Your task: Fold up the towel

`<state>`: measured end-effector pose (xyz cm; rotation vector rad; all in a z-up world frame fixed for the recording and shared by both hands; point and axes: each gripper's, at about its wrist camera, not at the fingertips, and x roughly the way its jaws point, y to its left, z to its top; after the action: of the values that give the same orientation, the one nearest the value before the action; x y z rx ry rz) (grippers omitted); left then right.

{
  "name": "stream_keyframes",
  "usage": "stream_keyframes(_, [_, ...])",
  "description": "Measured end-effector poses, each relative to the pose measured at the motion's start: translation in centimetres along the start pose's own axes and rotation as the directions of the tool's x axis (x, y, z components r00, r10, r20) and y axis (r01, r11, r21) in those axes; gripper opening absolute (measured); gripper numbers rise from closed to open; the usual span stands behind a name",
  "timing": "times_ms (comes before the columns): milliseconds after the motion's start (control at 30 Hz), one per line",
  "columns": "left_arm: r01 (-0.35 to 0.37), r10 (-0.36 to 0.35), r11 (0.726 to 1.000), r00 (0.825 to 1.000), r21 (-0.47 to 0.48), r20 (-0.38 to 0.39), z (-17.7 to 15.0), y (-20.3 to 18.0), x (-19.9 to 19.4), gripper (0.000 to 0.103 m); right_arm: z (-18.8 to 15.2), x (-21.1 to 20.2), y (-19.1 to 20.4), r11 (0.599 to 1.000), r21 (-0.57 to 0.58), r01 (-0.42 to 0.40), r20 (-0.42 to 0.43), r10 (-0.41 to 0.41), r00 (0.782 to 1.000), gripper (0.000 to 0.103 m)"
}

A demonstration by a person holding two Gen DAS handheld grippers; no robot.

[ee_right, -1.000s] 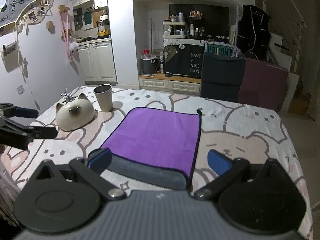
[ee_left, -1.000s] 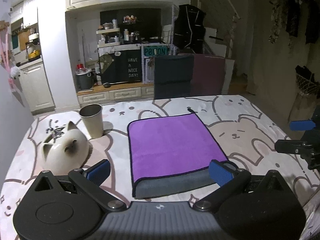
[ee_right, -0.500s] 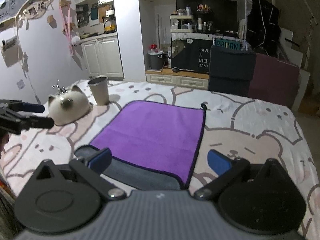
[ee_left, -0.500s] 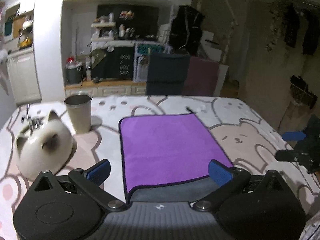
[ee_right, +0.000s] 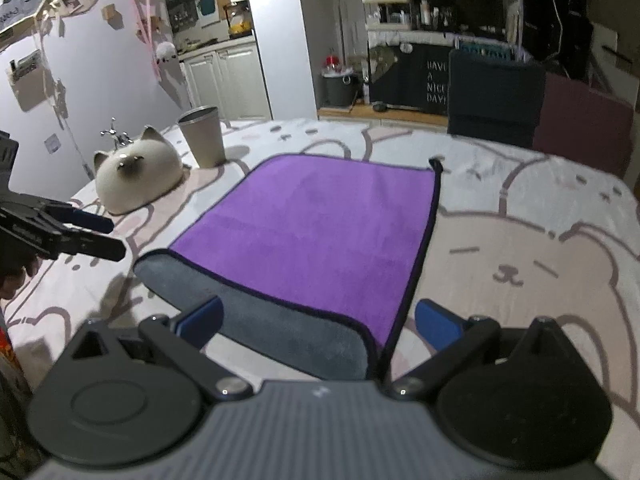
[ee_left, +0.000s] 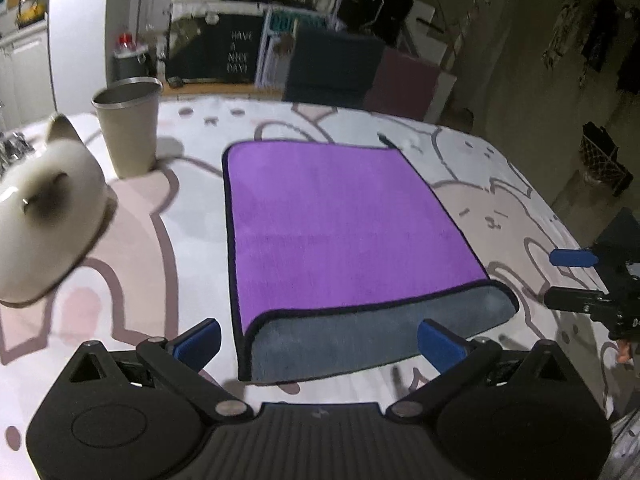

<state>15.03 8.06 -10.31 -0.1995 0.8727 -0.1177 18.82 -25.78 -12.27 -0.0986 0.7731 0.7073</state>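
Bear-print tablecloth (ee_left: pixel 460 168) supports soft, light towel (ee_left: pixel 336 224); both grippers, left gripper (ee_left: pixel 318 340) and right gripper (ee_right: pixel 318 324), wide open: pinch near corners.

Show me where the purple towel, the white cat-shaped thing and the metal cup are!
Purple towel with grey underside (ee_left: pixel 340 224): left wrist view, middle of its purple top layer.
White cat-shaped ceramic dish (ee_right: pixel 138 176): right wrist view, its rounded front.
Grey metal cup (ee_left: pixel 130 132): left wrist view, its side wall.
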Motion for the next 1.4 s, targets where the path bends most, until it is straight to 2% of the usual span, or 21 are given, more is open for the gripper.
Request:
stream_keyframes(133, [-0.005,0.005,1.0,0.999,-0.006,-0.035,-0.3,0.6,1.2,0.103,-0.4,1.1,-1.0,0.999,0.033,-0.028,-0.026,0.029,0.999,0.103])
stream_keyframes(333, [0.031,-0.032,0.999,0.997,-0.017,-0.065,-0.1,1.8,2.3,0.103,-1.0,2.3,-2.0,0.997,0.064,-0.035,-0.046,0.038,0.998,0.103])
stream_keyframes(433, [0.028,-0.029,1.0,0.997,-0.007,-0.077,0.2,2.0,2.7,0.1,-0.9,2.7,-2.2,0.997,0.064,-0.041,-0.078,0.046,0.996,0.103])
stream_keyframes(533, [0.025,-0.029,0.999,0.994,-0.038,-0.105,0.3,2.5,3.2,0.091,-0.6,3.0,-2.2,0.998,0.058,-0.034,-0.083,0.039,0.996,0.102])
stream_keyframes(600, [0.02,-0.026,0.999,0.993,-0.05,-0.111,0.3,2.6,3.3,0.084,-0.3,3.0,-2.6,0.995,0.086,-0.05,-0.085,0.057,0.995,0.094])
stream_keyframes(667, [0.012,-0.018,0.999,0.993,-0.049,-0.117,0.3,2.8,3.4,0.082,0.0,3.3,-3.0,0.991,0.119,-0.067,-0.102,0.079,0.992,0.078])
stream_keyframes(767, [0.003,-0.009,0.999,0.992,-0.051,-0.127,0.2,3.3,3.7,0.074,0.1,4.1,-3.4,0.988,0.148,-0.054,-0.144,0.076,0.987,0.063])
stream_keyframes(867, [-0.002,-0.009,0.997,0.989,-0.071,-0.146,0.2,3.7,4.1,0.062,-0.2,4.5,-3.7,0.983,0.175,-0.06,-0.188,0.093,0.978,0.059])
stream_keyframes(1000, [0.007,-0.015,0.998,0.988,-0.056,-0.151,0.2,3.6,4.4,0.053,-0.5,4.8,-3.3,0.984,0.159,-0.077,-0.218,0.111,0.97,0.056])
stream_keyframes(1267, [0.031,-0.029,0.999,0.99,0.008,-0.139,0.6,2.7,4.3,0.029,-0.4,5.2,-2.3,0.99,0.104,-0.091,-0.243,0.114,0.963,0.033])
stream_keyframes(1400, [0.025,-0.019,0.999,0.986,0.033,-0.166,0.5,2.6,4.5,0.018,-0.5,5.5,-2.2,0.993,0.091,-0.07,-0.259,0.092,0.961,0.021])
